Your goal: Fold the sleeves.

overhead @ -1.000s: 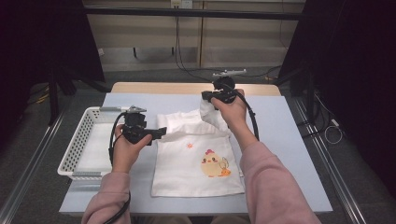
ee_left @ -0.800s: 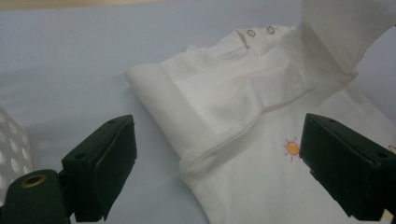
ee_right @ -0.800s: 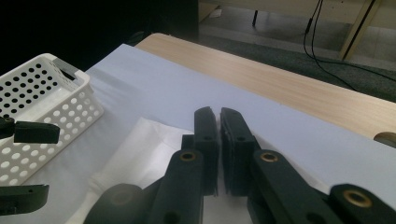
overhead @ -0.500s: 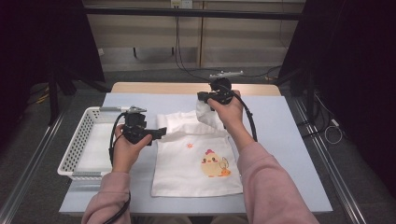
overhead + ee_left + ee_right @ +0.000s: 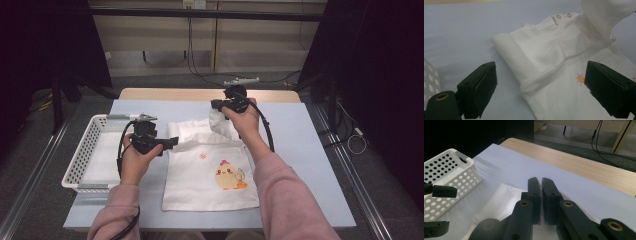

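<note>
While right tongs [image 5: 220,106] pinch the shirt [image 5: 210,175], left tongs [image 5: 172,142] agape, white basket [image 5: 82,150] just beside.

Pink sleeves [image 5: 280,200], black grippers with trailing black cables [image 5: 265,130]

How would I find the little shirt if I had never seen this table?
Look at the blue table and find the white basket full of holes at its left side. Right next to it, in the middle, lies the white shirt, partly folded, with the right gripper lifting one corner. It is the one cloth thing there, and it has a yellow chick and a tiny orange sun printed on it.
</note>
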A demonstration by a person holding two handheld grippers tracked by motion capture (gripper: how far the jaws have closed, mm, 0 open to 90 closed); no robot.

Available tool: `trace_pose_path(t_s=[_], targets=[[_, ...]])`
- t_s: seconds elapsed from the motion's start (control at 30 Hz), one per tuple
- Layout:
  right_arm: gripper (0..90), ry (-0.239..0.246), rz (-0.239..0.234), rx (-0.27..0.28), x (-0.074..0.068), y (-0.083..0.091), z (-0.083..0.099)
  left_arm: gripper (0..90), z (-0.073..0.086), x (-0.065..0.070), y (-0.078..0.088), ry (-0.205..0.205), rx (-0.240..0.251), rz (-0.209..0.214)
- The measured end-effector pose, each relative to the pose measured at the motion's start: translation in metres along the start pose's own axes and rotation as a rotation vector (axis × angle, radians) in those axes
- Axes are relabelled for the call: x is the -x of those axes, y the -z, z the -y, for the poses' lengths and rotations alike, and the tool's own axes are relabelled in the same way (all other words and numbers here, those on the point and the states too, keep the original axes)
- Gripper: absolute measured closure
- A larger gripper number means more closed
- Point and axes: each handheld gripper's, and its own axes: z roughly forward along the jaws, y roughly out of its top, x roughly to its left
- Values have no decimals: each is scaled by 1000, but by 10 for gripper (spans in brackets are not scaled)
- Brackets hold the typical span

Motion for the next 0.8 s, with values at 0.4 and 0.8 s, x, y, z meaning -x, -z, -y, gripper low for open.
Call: trace_pose_path(t_s=[0.4, 0.8], targets=[[866, 0, -4, -12, -1, -4, 5, 112, 0, 0, 0, 2, -3, 1], [865, -5, -1, -23, -1, -12, 13, 113, 0, 0, 0, -2, -2, -2]])
